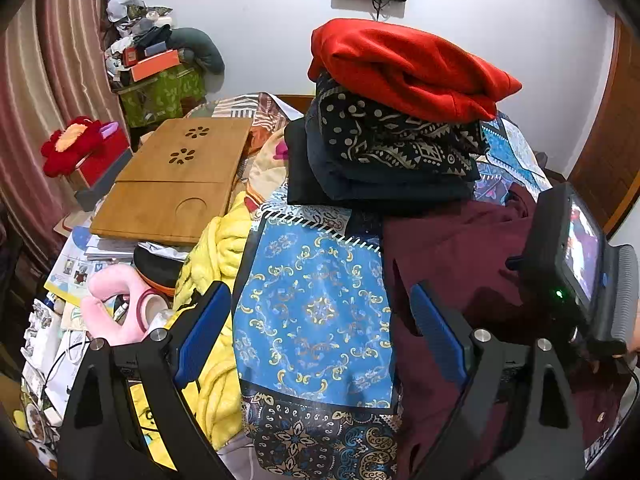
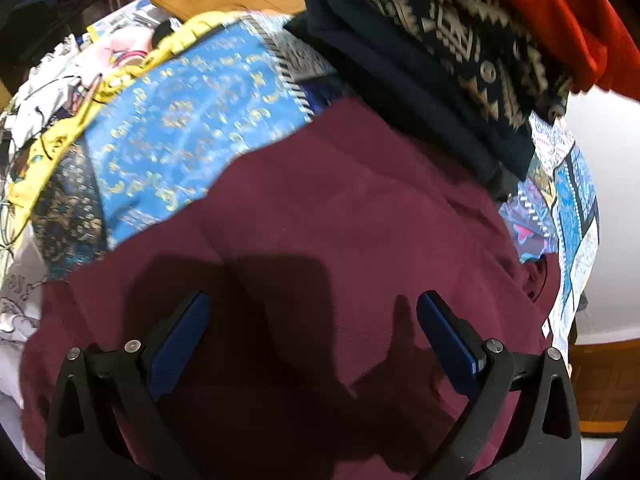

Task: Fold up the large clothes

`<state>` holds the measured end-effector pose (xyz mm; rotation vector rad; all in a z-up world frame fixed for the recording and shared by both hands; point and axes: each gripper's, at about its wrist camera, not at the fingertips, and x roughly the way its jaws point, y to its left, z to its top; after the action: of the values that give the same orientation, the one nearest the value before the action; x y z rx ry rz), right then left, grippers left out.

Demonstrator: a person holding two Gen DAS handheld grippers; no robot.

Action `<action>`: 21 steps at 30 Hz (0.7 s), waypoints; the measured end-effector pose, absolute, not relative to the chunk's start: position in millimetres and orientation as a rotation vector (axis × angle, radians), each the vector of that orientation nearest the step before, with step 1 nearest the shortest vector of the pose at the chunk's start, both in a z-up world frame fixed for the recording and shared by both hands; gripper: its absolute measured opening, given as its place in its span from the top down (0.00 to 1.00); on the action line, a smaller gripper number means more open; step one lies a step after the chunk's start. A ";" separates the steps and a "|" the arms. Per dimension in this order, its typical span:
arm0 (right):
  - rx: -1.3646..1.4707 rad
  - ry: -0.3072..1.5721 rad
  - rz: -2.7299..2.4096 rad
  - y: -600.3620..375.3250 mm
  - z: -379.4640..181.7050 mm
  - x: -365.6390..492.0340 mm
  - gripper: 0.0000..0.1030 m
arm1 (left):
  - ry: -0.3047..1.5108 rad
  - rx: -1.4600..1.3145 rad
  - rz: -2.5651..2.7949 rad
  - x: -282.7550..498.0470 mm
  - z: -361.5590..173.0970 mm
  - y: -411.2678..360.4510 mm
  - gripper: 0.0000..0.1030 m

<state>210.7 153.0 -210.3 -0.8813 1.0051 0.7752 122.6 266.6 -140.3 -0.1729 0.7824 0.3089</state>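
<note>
Both tongs apart, empty: left (image 1: 320,328) beside maroon garment (image 1: 460,256), right (image 2: 312,336) above it. Best to pinch opposite edges, clear of stack (image 1: 392,128) ahead.

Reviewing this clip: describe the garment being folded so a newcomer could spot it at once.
Start at the stack of folded clothes topped by a red fleece on the bed's blue patterned bedspread. Directly in front of that stack, toward the cameras, lies the maroon garment, spread out beneath the open right gripper. It is the only plain dark-red cloth lying flat rather than stacked, bordered by the blue-and-gold print.
</note>
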 end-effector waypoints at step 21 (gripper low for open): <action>-0.286 0.802 0.679 27.4 -96.2 230.5 0.93 | 0.764 -0.070 0.226 146.2 -122.6 210.6 0.12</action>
<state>230.5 27.4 -96.2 -0.2858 0.8015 0.6787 146.2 210.6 -122.6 -0.0699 0.7636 0.2263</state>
